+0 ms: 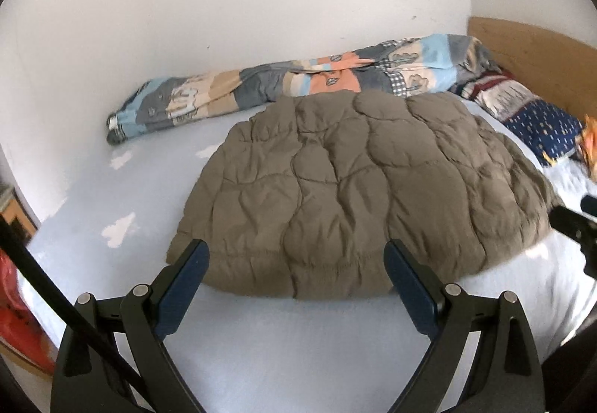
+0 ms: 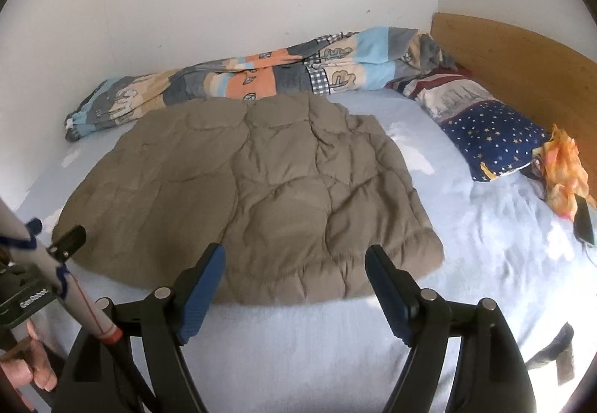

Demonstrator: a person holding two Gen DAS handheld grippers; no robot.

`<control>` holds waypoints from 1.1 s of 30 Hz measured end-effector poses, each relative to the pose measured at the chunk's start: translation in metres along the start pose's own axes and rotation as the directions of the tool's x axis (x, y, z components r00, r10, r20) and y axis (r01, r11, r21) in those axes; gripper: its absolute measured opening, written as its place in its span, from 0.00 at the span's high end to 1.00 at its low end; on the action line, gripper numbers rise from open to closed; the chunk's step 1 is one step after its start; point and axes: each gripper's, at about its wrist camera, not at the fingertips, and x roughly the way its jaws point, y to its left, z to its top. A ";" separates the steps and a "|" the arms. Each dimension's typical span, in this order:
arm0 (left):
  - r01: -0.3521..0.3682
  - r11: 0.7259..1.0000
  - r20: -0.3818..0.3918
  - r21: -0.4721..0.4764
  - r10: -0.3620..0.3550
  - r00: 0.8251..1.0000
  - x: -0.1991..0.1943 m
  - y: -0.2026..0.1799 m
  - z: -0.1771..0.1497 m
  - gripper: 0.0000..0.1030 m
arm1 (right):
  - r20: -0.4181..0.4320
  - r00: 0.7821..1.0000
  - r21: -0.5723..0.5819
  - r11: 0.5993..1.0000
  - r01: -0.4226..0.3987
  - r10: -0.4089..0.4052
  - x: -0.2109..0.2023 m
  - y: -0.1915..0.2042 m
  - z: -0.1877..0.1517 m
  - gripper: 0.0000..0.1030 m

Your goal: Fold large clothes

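**Puffer jacket laid out, nothing grabbed yet**

Looks like the very start of a fold. The left hand-held gripper (image 1: 296, 263) hovers wide open and empty just short of the hem of the olive quilted jacket (image 1: 358, 189), which lies flat on the bed (image 1: 298, 338). The right hand-held gripper (image 2: 294, 269) is the same: spread, holding nothing. Next move probably calls for pinching the hem corners through the puffy layers. No containers anywhere that I can see.
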 end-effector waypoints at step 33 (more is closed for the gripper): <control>0.012 0.998 0.071 -0.060 -0.008 0.997 -0.127 0.014 0.004 0.06 | 0.191 0.979 -0.106 0.993 -0.050 0.070 -0.141 0.050 -0.042 0.09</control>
